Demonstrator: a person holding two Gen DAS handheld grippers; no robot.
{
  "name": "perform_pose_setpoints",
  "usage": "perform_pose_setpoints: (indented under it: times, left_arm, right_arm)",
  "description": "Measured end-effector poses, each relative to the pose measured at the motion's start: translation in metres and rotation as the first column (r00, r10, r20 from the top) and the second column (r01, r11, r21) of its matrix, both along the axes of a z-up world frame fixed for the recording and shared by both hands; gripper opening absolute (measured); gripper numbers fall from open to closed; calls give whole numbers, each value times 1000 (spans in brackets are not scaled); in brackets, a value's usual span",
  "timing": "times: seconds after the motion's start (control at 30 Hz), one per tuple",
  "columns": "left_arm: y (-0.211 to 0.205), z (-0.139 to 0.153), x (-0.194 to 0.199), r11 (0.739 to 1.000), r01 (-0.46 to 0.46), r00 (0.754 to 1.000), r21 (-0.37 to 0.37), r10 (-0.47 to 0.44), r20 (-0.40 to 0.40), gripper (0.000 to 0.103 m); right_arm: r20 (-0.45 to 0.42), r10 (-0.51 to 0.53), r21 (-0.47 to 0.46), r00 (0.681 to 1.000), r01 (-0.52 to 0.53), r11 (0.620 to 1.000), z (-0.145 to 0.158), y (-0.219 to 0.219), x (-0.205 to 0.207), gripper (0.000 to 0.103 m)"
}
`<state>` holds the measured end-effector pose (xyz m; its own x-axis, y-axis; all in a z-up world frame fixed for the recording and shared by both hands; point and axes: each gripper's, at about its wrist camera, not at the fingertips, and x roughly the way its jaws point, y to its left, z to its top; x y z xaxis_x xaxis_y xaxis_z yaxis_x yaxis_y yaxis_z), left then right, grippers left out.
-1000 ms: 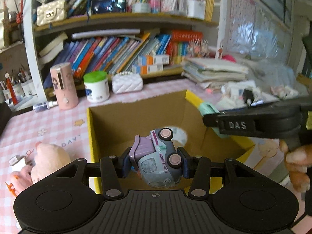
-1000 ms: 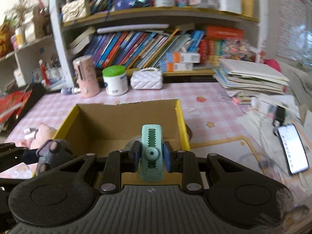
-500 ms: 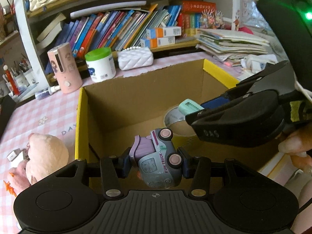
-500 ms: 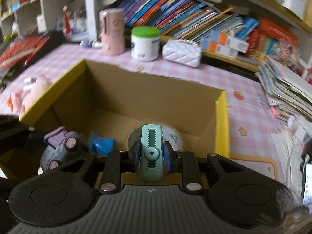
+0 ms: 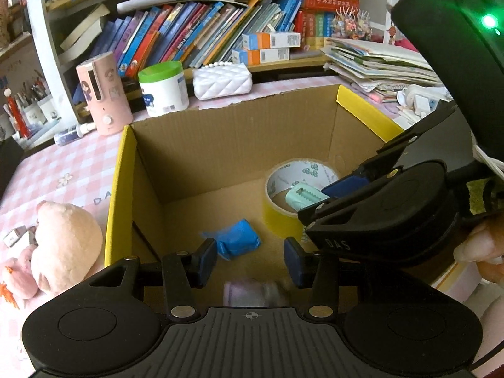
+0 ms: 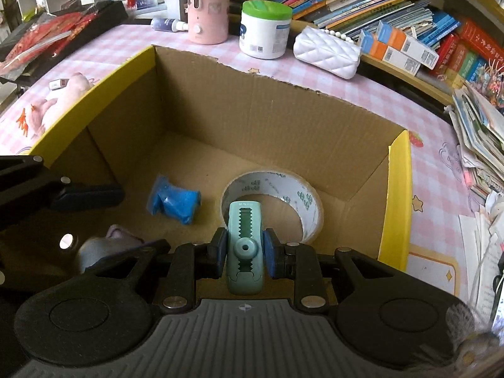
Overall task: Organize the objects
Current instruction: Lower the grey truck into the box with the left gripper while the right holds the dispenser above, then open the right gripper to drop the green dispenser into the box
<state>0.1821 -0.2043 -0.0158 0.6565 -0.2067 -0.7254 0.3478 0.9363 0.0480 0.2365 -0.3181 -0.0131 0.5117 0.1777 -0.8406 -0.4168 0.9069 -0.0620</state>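
Note:
A cardboard box [image 5: 119, 170] [image 6: 397, 195] with yellow rims stands on the pink checked table. Inside lie a tape roll [image 5: 283, 189] [image 6: 302, 198], a blue packet [image 5: 239, 239] [image 6: 174, 201] and the grey-purple toy truck [image 5: 252, 293] [image 6: 104, 247]. My left gripper [image 5: 250, 263] is open and empty inside the box, just above the blurred truck. My right gripper [image 6: 244, 252] is shut on a mint green toothed clip [image 6: 245, 245] [image 5: 302, 195] and hangs over the tape roll.
A pink plush toy [image 5: 63, 245] [image 6: 60, 94] lies left of the box. Behind it stand a pink dispenser [image 5: 104, 94], a green-lidded jar [image 5: 163, 88] and a white quilted purse [image 5: 222, 80]. Bookshelves fill the back; paper stacks [image 6: 478, 145] lie at right.
My left gripper has opened and the toy truck has dropped into the box. My right gripper has moved lower into the box with the clip.

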Motion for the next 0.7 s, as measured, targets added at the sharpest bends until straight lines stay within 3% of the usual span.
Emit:
perform_pose_setpoints:
  times: [0.13, 0.27, 0.5, 0.7]
  left_arm:
    - [0, 4, -3, 1000, 6, 1000, -7, -6, 19, 53]
    - [1, 12, -12, 1000, 19, 998, -23, -18, 54, 72]
    - [12, 33, -33, 997, -3, 990, -72, 13, 138, 84]
    - [31, 44, -50, 990, -57, 983, -125, 78, 168, 86]
  right_arm:
    - [6, -19, 25, 1000, 19, 1000, 2, -4, 0, 23]
    - [52, -66, 70, 996, 62, 996, 9, -11, -4, 31]
    - [160, -177, 155, 971, 152, 976, 35, -23, -25, 47]
    - [257, -285, 199, 923, 239, 951, 54, -35, -55, 52]
